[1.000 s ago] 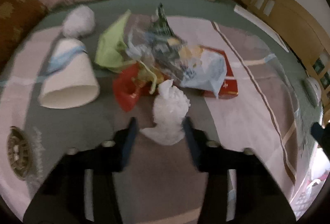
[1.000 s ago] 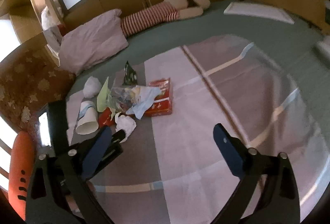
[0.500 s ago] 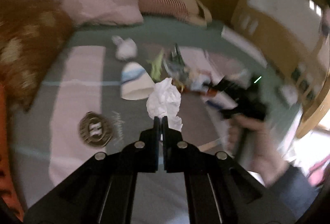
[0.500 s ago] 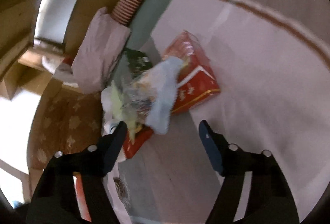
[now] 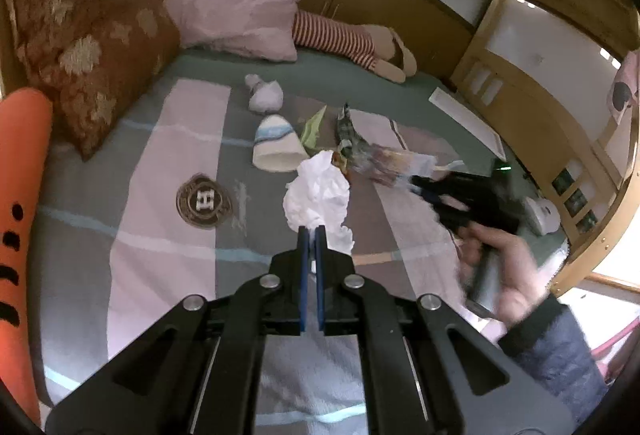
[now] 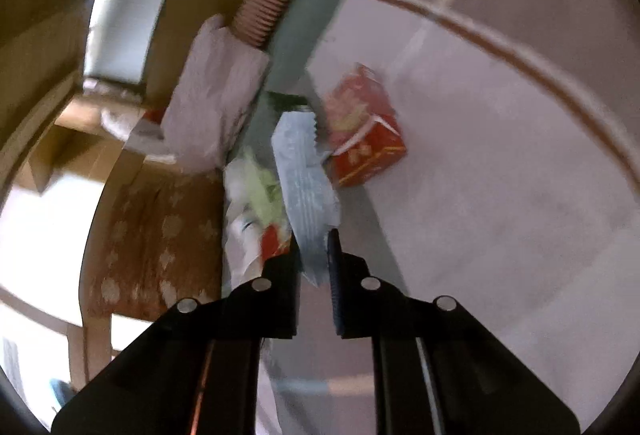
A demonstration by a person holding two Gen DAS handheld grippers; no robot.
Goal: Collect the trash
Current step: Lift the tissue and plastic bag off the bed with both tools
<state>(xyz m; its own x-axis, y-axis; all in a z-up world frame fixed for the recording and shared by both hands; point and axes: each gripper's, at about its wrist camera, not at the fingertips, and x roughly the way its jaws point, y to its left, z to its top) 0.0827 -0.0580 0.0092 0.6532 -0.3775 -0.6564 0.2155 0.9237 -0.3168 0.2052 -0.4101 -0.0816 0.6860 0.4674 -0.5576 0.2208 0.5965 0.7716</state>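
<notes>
Two pieces of trash are in hand and several more are left, so the collecting looks only partly done. The striped bedspread (image 5: 172, 195) is the largest thing here and everything lies on it; the trash pile (image 5: 360, 151) at its middle serves as landmark. Behind the pile, toward the headboard, rest a pink pillow (image 5: 236, 19) and a striped plush toy (image 5: 340, 43). On the far side of the pile in the right wrist view a red packet (image 6: 364, 139) lies flat, untouched. Just beside the pile, toward the pillow, a paper cup (image 5: 276, 147) lies on its side, and beyond that sits a white wad (image 5: 264, 97) — both not yet gathered. The right gripper (image 6: 314, 255) works at the pile itself, its jaws nearly together and pinching the tail of a pale blue wrapper (image 6: 304, 175), though blur leaves the firmness of that hold uncertain. Nearer than the pile, the left gripper (image 5: 311, 235) has its jaws pressed together on a crumpled white tissue (image 5: 318, 195), held up off the cover. No bin or bag shows — where these go cannot be told.
</notes>
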